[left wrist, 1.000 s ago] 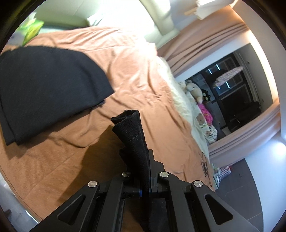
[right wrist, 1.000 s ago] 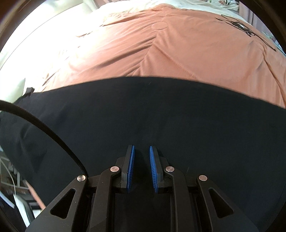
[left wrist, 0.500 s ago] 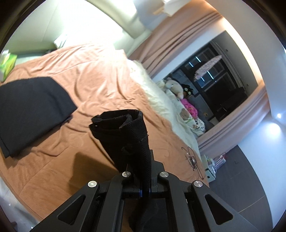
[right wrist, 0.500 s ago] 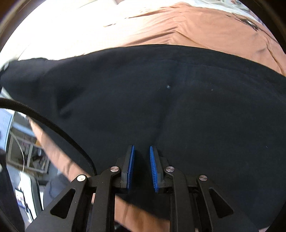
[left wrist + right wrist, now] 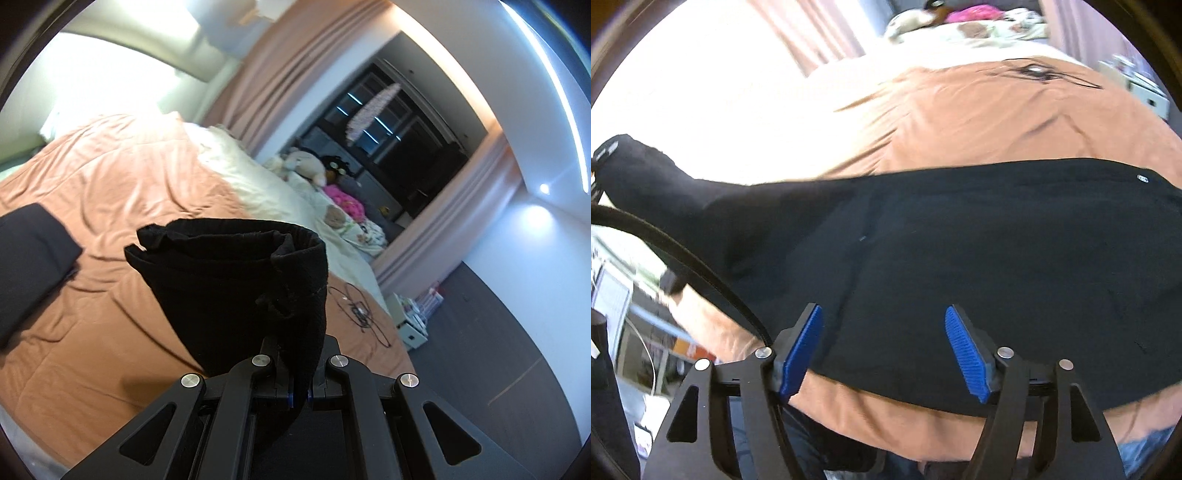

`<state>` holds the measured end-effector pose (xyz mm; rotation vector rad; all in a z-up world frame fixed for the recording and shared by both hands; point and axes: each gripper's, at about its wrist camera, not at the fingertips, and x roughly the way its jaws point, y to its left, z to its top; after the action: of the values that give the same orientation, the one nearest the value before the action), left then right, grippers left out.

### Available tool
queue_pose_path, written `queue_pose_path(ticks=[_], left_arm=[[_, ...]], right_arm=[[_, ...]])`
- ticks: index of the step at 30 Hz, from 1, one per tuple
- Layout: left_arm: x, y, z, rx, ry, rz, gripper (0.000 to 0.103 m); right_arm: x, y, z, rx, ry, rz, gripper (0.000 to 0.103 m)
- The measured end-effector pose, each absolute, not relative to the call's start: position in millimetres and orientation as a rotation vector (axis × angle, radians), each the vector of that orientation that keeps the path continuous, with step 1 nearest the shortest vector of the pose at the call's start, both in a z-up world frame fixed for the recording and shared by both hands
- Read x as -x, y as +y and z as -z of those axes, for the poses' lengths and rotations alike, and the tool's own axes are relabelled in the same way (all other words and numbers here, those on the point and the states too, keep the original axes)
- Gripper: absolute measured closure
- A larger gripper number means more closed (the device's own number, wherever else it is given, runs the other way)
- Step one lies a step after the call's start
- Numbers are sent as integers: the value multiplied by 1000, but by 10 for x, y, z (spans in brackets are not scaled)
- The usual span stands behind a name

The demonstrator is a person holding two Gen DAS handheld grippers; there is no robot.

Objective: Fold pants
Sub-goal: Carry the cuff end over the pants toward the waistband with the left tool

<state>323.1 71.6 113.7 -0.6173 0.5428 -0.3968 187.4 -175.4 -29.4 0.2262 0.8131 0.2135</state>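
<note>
Pants: the black pants [image 5: 960, 251] lay spread on the orange blanket [image 5: 997, 122] of the bed, near its front edge, with one end lifted up.
How they handle: they looked soft, floppy and light, so they would bend and sag anywhere. They would not break.
Where to hold: a thick edge or corner seemed best, pinched through all the layers.
Left tongs: the left tongs [image 5: 301, 393] were squeezed tight on a bunched end of the pants [image 5: 236, 280], which stuck up above the bed.
Right tongs: the right tongs [image 5: 886, 350] had just been opening and stood wide apart, holding nothing.
Pants and right tongs: the near edge of the cloth lay right under the blue pads [image 5: 801, 350]. I could not tell if they touched.
</note>
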Motion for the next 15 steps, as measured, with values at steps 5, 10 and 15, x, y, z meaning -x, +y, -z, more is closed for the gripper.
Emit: queue_pose_path(ticks=[5,10,15], left_arm=[[-3266,338,-1337,578,546,448,99],[-3286,-100,-1556,534,549,500,99],[-3330,-556,-1739,481,551,548,99]], right_arm=[[-1617,-2129,245,-299,754,-173,34],[-1323,-2515,221,-376,707,-131,34],[-1088,-2743,254,-435,660,-101,34]])
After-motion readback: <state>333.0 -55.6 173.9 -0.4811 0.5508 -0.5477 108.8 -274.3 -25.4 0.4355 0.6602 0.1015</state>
